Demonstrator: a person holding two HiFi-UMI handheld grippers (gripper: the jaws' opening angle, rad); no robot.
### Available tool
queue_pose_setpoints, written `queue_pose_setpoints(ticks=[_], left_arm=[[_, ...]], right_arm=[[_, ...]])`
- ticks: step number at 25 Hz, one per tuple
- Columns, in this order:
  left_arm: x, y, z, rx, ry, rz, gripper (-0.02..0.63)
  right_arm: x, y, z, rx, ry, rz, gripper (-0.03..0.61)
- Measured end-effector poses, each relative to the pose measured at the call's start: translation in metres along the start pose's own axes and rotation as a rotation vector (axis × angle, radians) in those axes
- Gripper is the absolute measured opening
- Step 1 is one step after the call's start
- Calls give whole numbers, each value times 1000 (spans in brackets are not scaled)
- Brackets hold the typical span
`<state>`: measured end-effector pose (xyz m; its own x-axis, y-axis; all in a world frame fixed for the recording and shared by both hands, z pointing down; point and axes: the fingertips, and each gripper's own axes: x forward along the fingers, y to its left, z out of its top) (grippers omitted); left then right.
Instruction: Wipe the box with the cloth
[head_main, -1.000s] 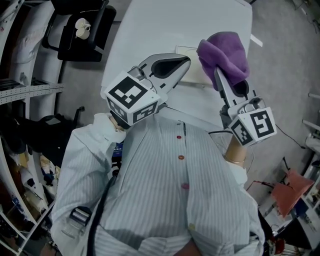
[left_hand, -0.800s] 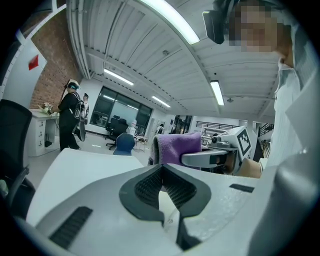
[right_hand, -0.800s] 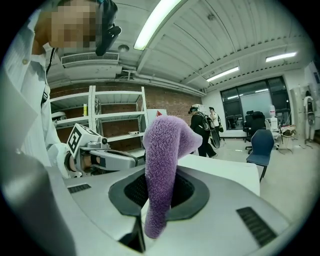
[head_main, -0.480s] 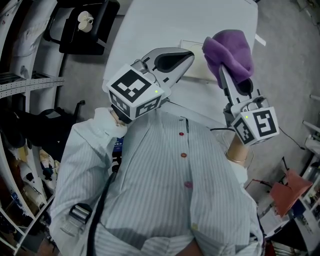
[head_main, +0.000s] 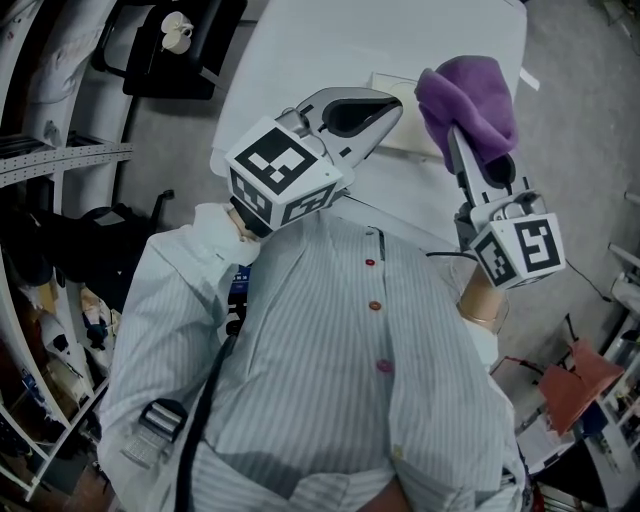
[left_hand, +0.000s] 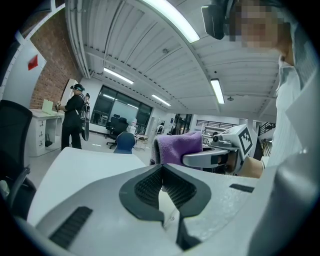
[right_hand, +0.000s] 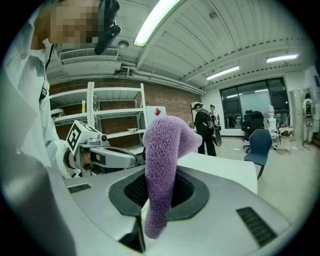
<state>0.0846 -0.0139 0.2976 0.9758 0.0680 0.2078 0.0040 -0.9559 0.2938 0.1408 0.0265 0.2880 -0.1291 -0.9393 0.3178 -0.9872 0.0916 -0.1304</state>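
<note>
My right gripper (head_main: 458, 135) is shut on a purple fluffy cloth (head_main: 468, 95), which bunches over its jaws and hangs between them in the right gripper view (right_hand: 161, 170). A flat pale box (head_main: 405, 125) lies on the white table (head_main: 300, 60), partly hidden behind both grippers. My left gripper (head_main: 393, 101) is shut and empty, its pads (left_hand: 172, 187) meeting at the tip. It hovers just left of the box, above the table's near edge. Each gripper shows in the other's view: the right gripper (left_hand: 210, 159) with the cloth (left_hand: 178, 147), and the left gripper (right_hand: 112, 159).
A black office chair (head_main: 170, 50) stands left of the table, with shelving (head_main: 40, 160) further left. A red object (head_main: 575, 372) and cables lie on the floor at the right. A person (left_hand: 75, 117) stands far off, and a blue chair (right_hand: 260, 142) is beyond the table.
The whole head view has shifted slightly, so grippers, cloth and table sit a little further right and up. Relative to each other nothing has moved.
</note>
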Motion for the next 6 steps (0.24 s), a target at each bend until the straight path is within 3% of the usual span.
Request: queue_pose_setpoints(ticks=[6], left_arm=[[9, 1, -3, 8, 7, -18, 9]], right_arm=[[-1, -7, -3, -5, 4, -15, 61]])
